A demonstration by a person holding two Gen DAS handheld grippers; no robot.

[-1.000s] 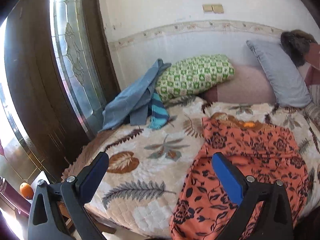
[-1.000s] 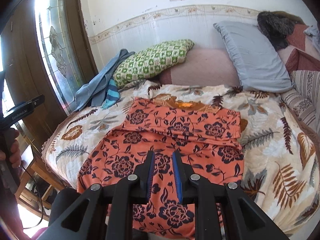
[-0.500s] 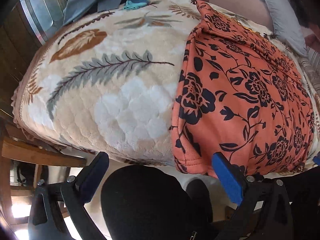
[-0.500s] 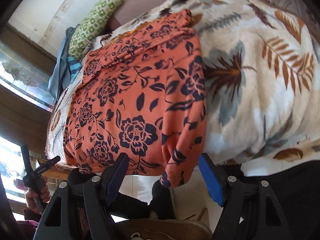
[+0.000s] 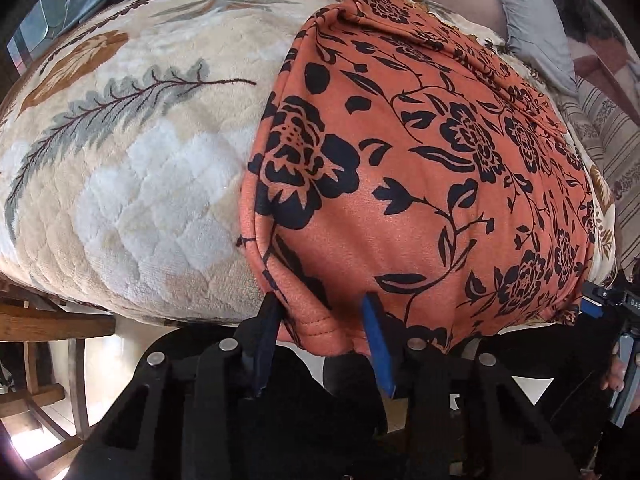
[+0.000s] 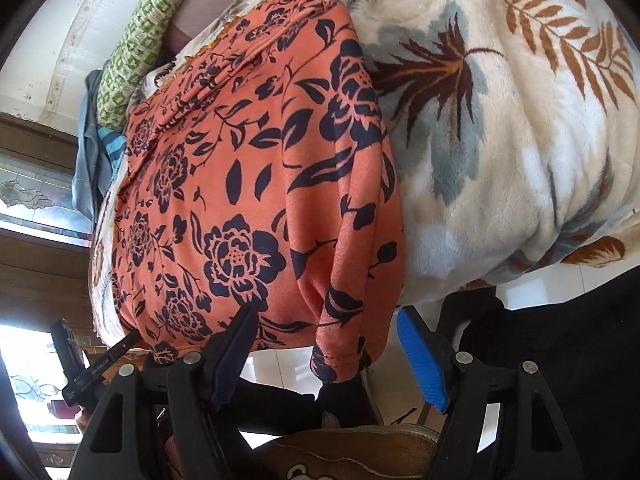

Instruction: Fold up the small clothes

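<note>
Bedroom setting: bed (image 5: 120, 184) covered by a cream plush blanket with grey and brown leaf print; orange garment (image 5: 420, 168) with black floral pattern spread flat across it, lower hem hanging over the near edge of the bed. Left gripper (image 5: 320, 320): jaws partly closed around the hem's left corner, cloth sitting between the blue pads, firm pinch not confirmable. Right gripper (image 6: 326, 340): jaws wide apart, straddling the hem's right corner, which hangs between the fingers without touching either pad. Background items: green checked pillow (image 6: 136, 64) and grey-blue cloth (image 6: 86, 168) at the head end; grey pillow (image 5: 528, 24) against the wall; brown slipper (image 6: 360, 456) on the floor below
</note>
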